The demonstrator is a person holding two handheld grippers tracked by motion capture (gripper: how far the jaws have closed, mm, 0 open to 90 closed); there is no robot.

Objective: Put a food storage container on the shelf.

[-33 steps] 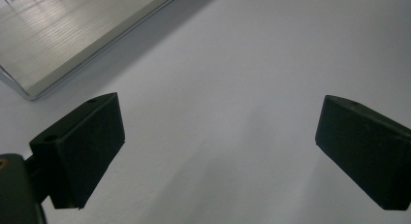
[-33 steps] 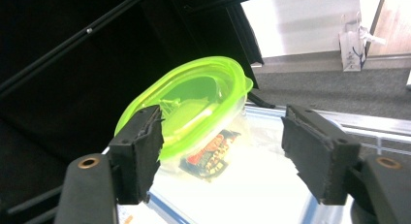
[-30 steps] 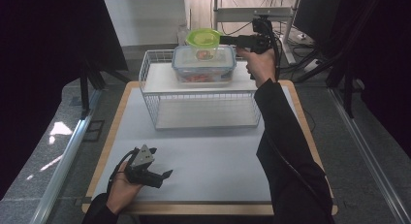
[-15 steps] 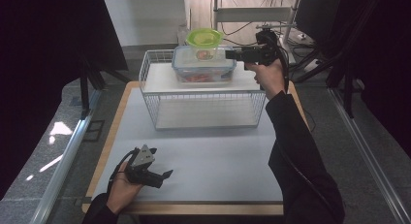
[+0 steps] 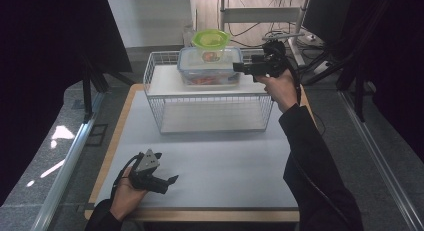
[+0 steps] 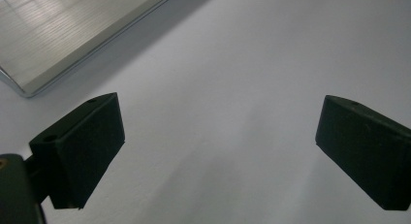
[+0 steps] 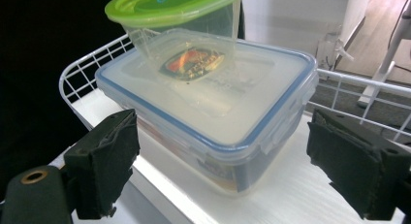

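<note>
Currently the right gripper [image 5: 239,67] sits level at the right end of the clear rectangular container [image 5: 210,65], jaws spread wide and just been opening further. In the right gripper view the container [image 7: 213,112] lies between the two jaws, but the pads stand clear of its walls, so no grip.

Container is on the top shelf of the white wire rack [image 5: 165,96] at the far side of the table [image 5: 225,171]. It has a blue-edged lid with side clips; something reddish inside, too blurred to name. Stacked on its lid: a smaller clear tub with a green lid [image 5: 211,39], tub [image 7: 179,10] touching the lid below. A dark oval label with orange print shows through the tub's base; text not readable.

Around: the rack's wire rim [image 7: 82,69] runs close along the container's far and side edges, tight for the jaws there. Lower rack shelf is bare. Behind the rack are a metal stand and cables.

Left gripper [image 5: 167,180] rests in the left hand [image 5: 127,193] at the near left of the table, jaws spread, only bare tabletop [image 6: 232,88] between them.
</note>
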